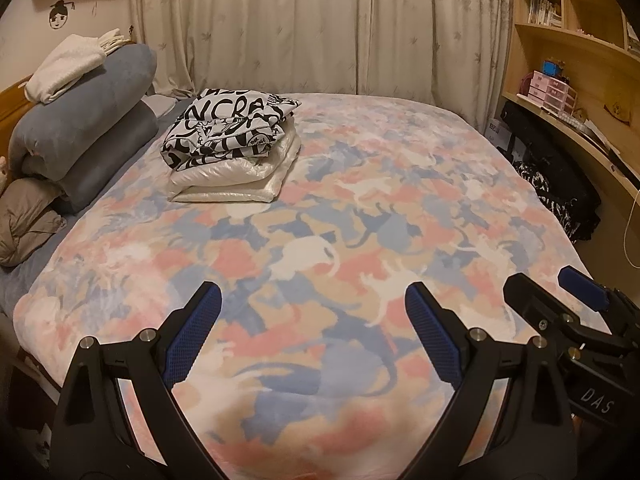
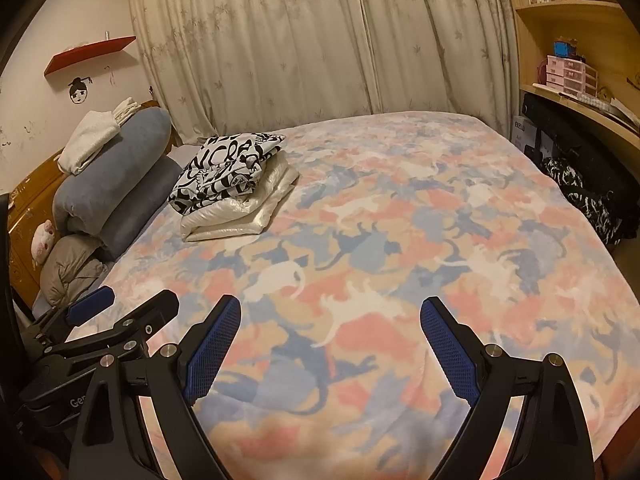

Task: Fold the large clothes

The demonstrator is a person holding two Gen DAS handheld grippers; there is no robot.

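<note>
A folded black-and-white printed garment (image 1: 230, 130) lies on top of a folded white garment (image 1: 236, 176), the stack resting on the bed (image 1: 400, 200) toward its far left corner, just beside the rolled blue bedding (image 1: 88, 132) at the headboard end. The left hand-held gripper (image 1: 314, 312) and the right hand-held gripper (image 2: 330, 320) are both held over the near edge of the bed, side by side, well apart from the stack. Both have their jaws spread wide and hold nothing.

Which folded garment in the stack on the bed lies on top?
The black-and-white lettered garment lies on top; the plain shiny white one sits beneath it, against the cat-print blanket.
</note>
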